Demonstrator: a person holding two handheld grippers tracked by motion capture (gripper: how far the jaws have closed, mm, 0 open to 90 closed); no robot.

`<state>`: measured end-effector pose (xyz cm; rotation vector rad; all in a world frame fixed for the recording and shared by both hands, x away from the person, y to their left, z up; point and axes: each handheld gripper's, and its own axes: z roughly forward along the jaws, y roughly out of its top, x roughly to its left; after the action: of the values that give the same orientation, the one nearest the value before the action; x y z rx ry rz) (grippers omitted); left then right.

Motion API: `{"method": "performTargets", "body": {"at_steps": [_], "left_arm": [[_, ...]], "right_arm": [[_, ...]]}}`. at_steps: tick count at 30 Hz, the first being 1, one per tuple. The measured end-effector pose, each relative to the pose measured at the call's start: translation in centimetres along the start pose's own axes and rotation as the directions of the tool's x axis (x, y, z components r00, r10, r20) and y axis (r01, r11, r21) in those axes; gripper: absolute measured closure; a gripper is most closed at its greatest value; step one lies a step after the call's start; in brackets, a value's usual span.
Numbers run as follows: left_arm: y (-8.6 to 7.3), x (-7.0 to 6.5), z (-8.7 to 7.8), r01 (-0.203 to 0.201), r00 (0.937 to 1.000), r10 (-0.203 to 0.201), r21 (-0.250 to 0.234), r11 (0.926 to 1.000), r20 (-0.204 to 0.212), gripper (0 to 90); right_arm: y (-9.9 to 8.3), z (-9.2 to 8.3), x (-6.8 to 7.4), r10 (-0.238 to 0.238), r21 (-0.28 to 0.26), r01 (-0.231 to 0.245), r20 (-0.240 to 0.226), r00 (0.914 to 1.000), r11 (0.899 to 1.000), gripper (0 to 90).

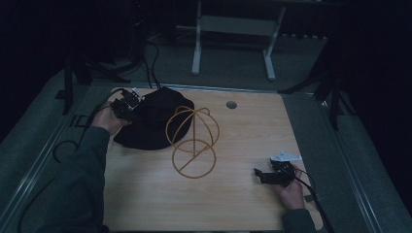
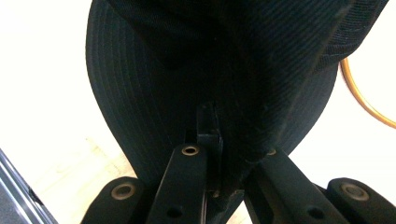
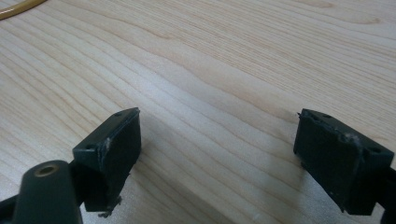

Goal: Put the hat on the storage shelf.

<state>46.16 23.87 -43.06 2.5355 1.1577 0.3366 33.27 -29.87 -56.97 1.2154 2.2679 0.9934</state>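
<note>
High view. Worktop (image 1: 145, 194): pale wood, rectangular, with a round cable hole (image 1: 231, 104) near its far edge. Black hat (image 1: 158, 124): lies on the far left part of the worktop, its brim close to the far edge and to the left edge. Left claw (image 1: 132, 106): at the hat's left side, touching the brim, held by the person's left hand (image 1: 108, 120). Wire hat stand (image 1: 193, 141): gold-coloured hoops on a ring base, standing mid-worktop just beside the hat's right side (hoops overlap the hat in this view; contact cannot be told). Right claw (image 1: 258, 174): low over the near right part of the worktop, well apart from stand and hat, with bare wood on all sides. Open room: the whole near half of the worktop and the right side beyond the stand.

Left gripper view. Left claw (image 2: 219, 158): jaws pressed together, pinching the brim of the black hat (image 2: 154, 93), whose fabric rises between and above them. An arc of the wire hat stand (image 2: 364, 100) shows at the right edge.

Right gripper view. Right claw (image 3: 217, 149): jaws spread wide, bare worktop (image 3: 210, 70) between them. A sliver of the wire hat stand (image 3: 18, 9) in the top left corner.
</note>
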Motion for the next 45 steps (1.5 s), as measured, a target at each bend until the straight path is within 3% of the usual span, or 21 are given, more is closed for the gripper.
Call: {"method": "performTargets", "body": {"at_steps": [9,14,23,31,45], "left_arm": [[-0.2,0.3,-0.8,0.025,0.9996,-0.024,-0.04,0.9989,0.018,88.5],[-0.6,0.6,-2.0,0.051,0.9974,-0.047,-0.085,0.995,0.055,88.5],[-1.4,1.1,-3.6,0.066,0.9953,-0.056,-0.136,0.9885,0.079,88.4],[-1.9,1.2,-4.4,0.036,0.9957,-0.022,-0.159,0.9867,0.09,88.4],[-2.3,1.4,-6.6,-0.013,0.9945,0.035,-0.212,0.9773,0.099,88.4]], "right_arm": [[0.0,0.0,0.0,0.0,0.0,0.0,0.0,1.0,1.0,14.8],[0.0,0.0,0.0,0.0,0.0,0.0,0.0,1.0,1.0,14.8],[0.0,0.0,0.0,0.001,0.001,-0.001,0.0,1.0,1.0,14.8],[0.0,0.0,0.0,0.0,0.0,0.0,0.0,1.0,1.0,14.8],[0.0,0.0,0.0,0.001,0.001,-0.001,0.0,1.0,1.0,14.8]]}}
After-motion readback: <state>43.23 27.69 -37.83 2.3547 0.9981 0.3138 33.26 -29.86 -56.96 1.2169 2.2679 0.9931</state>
